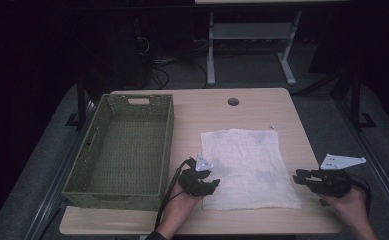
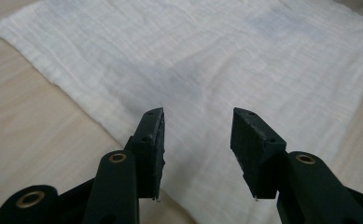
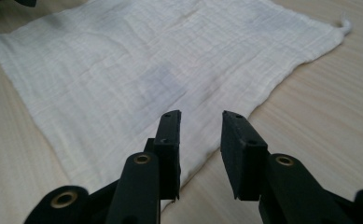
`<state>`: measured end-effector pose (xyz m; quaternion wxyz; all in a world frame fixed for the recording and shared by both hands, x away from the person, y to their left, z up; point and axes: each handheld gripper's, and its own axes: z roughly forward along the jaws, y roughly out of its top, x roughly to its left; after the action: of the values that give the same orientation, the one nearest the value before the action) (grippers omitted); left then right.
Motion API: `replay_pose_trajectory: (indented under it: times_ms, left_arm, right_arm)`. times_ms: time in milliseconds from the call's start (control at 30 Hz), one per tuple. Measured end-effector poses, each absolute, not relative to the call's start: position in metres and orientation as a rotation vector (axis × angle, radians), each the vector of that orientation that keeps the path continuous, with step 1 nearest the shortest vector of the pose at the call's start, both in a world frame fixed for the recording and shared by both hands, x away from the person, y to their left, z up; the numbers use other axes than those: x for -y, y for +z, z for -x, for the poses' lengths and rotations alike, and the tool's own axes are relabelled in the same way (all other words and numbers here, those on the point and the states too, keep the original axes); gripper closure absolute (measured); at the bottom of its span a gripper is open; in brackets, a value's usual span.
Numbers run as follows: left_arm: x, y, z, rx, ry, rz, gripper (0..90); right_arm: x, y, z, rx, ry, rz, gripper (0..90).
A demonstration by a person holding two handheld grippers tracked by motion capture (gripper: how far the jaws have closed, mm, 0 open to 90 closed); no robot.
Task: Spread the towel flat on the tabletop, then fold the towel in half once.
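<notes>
A white cloth (image 1: 247,167) lies spread flat on the wooden table (image 1: 202,107), right of centre. My left gripper (image 1: 213,184) hovers at the cloth's near left corner, its jaws open. In the left gripper view the cloth (image 2: 207,60) stretches out beyond the left gripper (image 2: 198,114), and nothing sits between the pads. My right gripper (image 1: 299,177) is at the cloth's right edge, close to the near right corner, also open. In the right gripper view the cloth (image 3: 137,60) lies beneath and ahead of the right gripper (image 3: 200,114), whose jaws stand apart and hold nothing.
A green woven basket (image 1: 167,145), with nothing inside, takes up the table's left side. A round cable hole (image 1: 233,101) sits near the far edge. A small loop (image 3: 345,23) sticks out at one far corner of the cloth. A desk frame stands behind the table.
</notes>
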<state>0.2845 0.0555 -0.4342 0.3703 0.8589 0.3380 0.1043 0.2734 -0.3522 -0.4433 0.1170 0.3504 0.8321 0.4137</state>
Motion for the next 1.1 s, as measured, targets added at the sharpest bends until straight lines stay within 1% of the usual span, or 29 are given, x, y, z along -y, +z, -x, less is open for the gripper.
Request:
replay_pose_trajectory:
  times_ms: [267, 500, 633, 833, 1033, 1100]
  left_arm:
    - [-0.056, -0.431, -0.308, -0.892, 0.310, -2.172, 53.1]
    - [-0.057, -0.434, -0.329, -0.933, 0.346, -2.140, 53.0]
    - [-0.052, -0.439, -0.341, -0.943, 0.348, -2.153, 53.3]
    - [-0.051, -0.441, -0.362, -0.976, 0.393, -2.161, 53.9]
    - [-0.049, -0.441, -0.381, -1.002, 0.423, -2.150, 55.1]
    - [-0.048, -0.440, -0.393, -1.009, 0.454, -2.165, 55.1]
  right_arm:
    - [0.347, -0.438, -0.294, -2.406, 1.216, -1.008, 65.4]
    - [0.342, -0.436, -0.314, -2.408, 1.204, -1.007, 65.4]
    - [0.337, -0.436, -0.322, -2.410, 1.200, -1.006, 65.4]
    - [0.332, -0.435, -0.335, -2.406, 1.207, -1.005, 65.3]
    - [0.330, -0.433, -0.352, -2.400, 1.222, -1.013, 65.0]
    - [0.328, -0.433, -0.365, -2.390, 1.239, -1.023, 64.7]
